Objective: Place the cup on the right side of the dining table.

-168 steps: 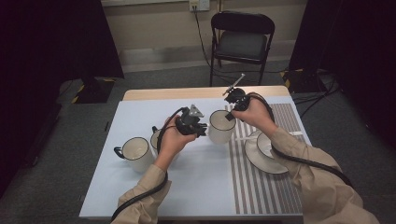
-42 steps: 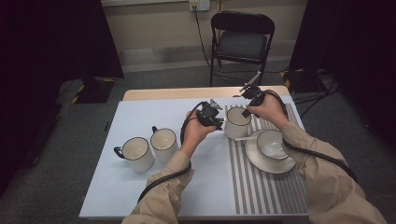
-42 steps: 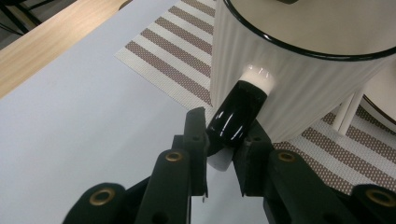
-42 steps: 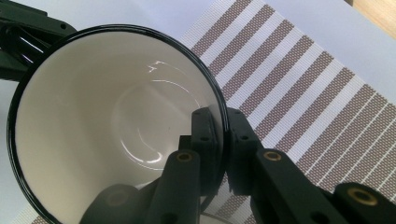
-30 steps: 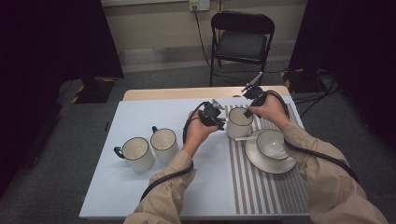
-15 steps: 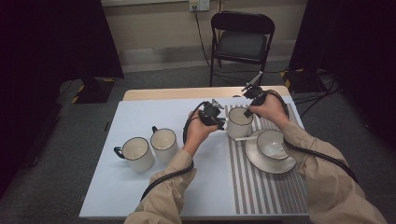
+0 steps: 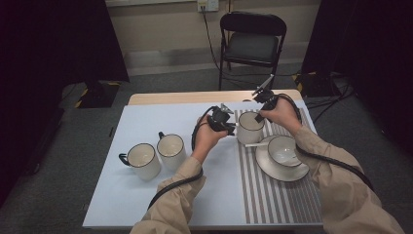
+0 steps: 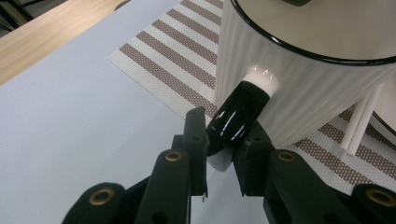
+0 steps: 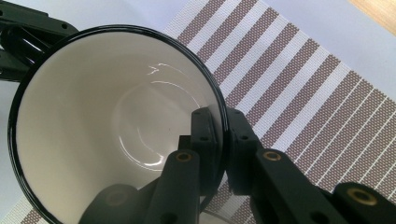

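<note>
The left tool is clamping the ribbed white, black-rimmed mug by its black handle; the right tool is pinching its rim.

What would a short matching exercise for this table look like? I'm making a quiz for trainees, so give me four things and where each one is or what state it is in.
Things:
1. left gripper
2. right gripper
3. bowl
4. two mugs

Places or states:
A. on the saucer
B. shut on the handle of the ribbed cup
C. on the pale blue part of the table, apart from both grippers
D. shut on the ribbed cup's rim

Pairs: 1-B, 2-D, 3-A, 4-C
</note>
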A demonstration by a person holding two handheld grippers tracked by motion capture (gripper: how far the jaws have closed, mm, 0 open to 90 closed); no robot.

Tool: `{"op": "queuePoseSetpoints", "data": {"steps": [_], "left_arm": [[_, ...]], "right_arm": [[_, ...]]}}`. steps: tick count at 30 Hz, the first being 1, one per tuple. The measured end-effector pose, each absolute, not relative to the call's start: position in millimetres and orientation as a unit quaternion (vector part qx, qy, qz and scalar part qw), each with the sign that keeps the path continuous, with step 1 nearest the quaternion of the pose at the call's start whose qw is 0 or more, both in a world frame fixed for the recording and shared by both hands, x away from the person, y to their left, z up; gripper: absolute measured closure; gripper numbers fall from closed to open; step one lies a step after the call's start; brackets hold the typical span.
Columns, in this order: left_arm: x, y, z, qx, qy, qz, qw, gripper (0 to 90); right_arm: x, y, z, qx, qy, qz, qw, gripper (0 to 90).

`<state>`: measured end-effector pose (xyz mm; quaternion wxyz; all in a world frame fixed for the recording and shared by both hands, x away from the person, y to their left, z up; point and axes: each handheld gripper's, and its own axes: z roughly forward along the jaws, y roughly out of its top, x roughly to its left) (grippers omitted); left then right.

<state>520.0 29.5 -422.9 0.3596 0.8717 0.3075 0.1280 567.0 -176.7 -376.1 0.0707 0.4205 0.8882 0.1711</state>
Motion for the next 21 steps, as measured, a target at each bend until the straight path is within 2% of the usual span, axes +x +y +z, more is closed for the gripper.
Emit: {"op": "queuePoseSetpoints", "data": {"steps": [12,17,21], "left_arm": [[521,35,-425,0.865,0.319,0.107,0.371,74.9],[522,40,-423,0.865,0.327,0.101,0.366,67.3],[522,42,-423,0.864,0.336,0.092,0.363,53.0]], "right_arm": [[563,-174,-377,0.423,0.885,0.177,0.083,83.0],[564,-175,-377,0.426,0.882,0.183,0.081,81.8],[564,-176,-379,0.426,0.881,0.189,0.081,74.1]]}}
